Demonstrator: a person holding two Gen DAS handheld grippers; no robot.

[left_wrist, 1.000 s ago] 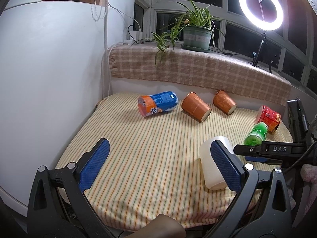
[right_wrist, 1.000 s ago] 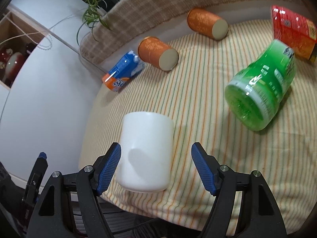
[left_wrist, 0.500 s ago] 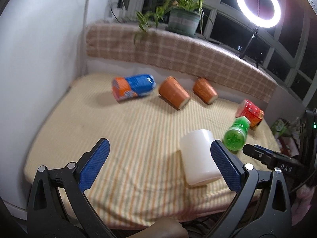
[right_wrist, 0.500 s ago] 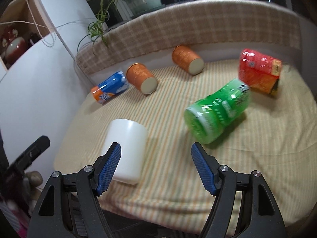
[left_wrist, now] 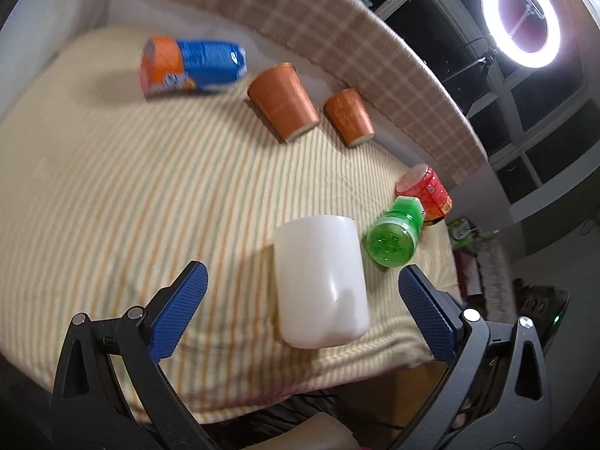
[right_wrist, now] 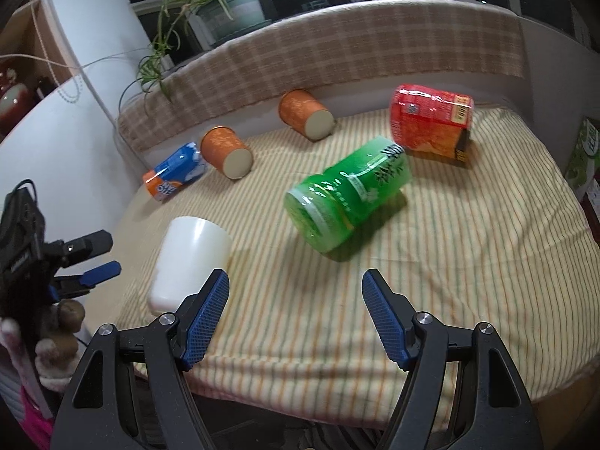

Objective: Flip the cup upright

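A white cup (left_wrist: 320,281) lies on its side on the striped tablecloth, closed end toward the front edge. In the left wrist view my left gripper (left_wrist: 300,296) is open, its blue pads on either side of the cup and apart from it. In the right wrist view the cup (right_wrist: 191,258) lies at the left, just beyond my left pad; my right gripper (right_wrist: 294,302) is open and empty over bare cloth. The left gripper (right_wrist: 86,262) shows at the far left edge there.
A green bottle (right_wrist: 345,197) lies on its side right of the cup. Two orange cups (right_wrist: 227,153) (right_wrist: 307,112), a blue-orange packet (right_wrist: 174,176) and a red packet (right_wrist: 431,123) lie further back. A checked ledge (right_wrist: 337,41) bounds the rear.
My left gripper has swung right and closer, so the white cup now sits between its pads. My right gripper has pulled back and turned right, away from the cup.
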